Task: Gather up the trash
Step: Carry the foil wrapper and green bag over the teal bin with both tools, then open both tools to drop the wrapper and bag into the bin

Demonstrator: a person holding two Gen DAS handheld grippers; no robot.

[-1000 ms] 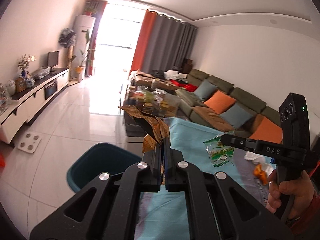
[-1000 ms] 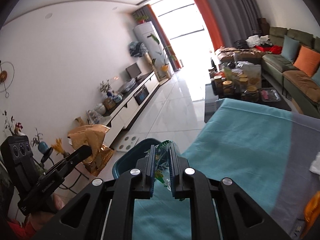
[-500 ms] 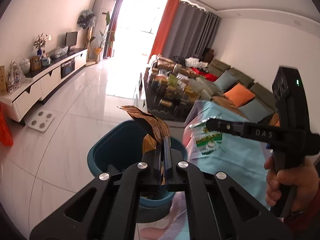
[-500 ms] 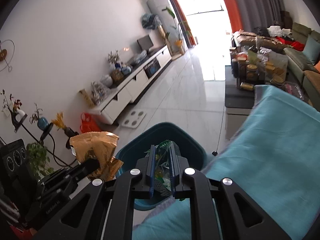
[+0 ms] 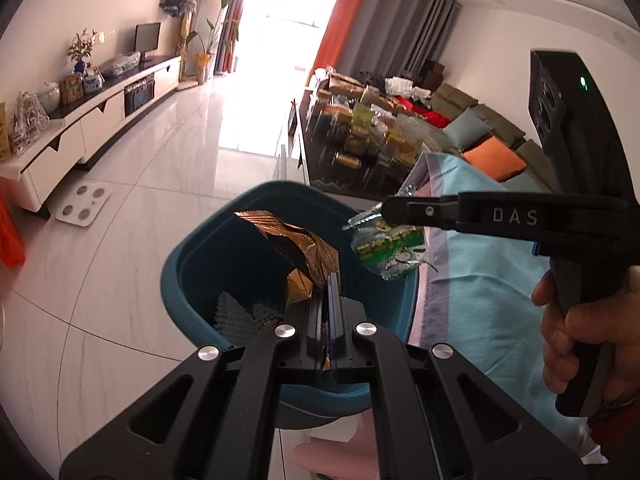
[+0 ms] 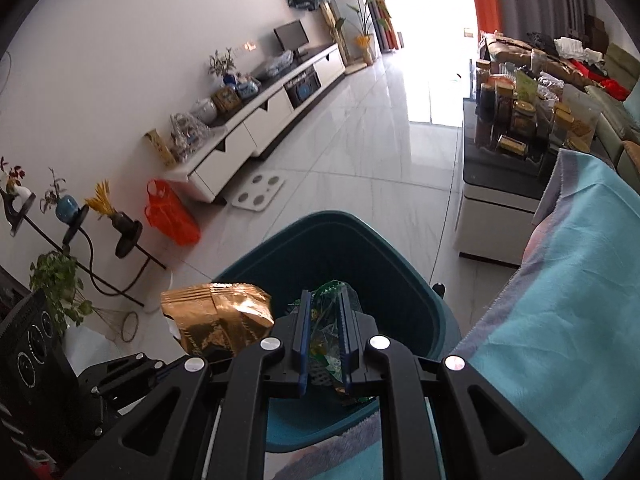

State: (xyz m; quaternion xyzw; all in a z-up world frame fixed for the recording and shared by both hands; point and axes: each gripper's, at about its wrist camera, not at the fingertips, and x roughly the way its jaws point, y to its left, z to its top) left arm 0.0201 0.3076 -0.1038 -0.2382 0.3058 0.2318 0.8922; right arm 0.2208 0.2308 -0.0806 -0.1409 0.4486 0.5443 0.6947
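My left gripper (image 5: 328, 280) is shut on a crumpled gold foil wrapper (image 5: 304, 248), held over the open mouth of a teal bin (image 5: 192, 272) on the floor. My right gripper (image 6: 324, 300) is shut on a green and clear snack wrapper (image 6: 326, 320), also above the teal bin (image 6: 400, 260). In the left wrist view the right gripper (image 5: 384, 212) comes in from the right with the green wrapper (image 5: 390, 250) hanging over the bin's right rim. The gold wrapper (image 6: 216, 316) shows at the left in the right wrist view. White trash (image 5: 240, 312) lies in the bin's bottom.
A table under a teal cloth (image 6: 580, 300) borders the bin on the right. A dark coffee table (image 6: 504, 176) crowded with jars stands beyond. A white scale (image 6: 260, 194), an orange bag (image 6: 170, 214) and a low TV cabinet (image 6: 256, 124) lie along the left wall.
Both grippers have come down and across from over the teal cloth to above the bin, each still shut on its wrapper. The bin now fills the middle of both views.
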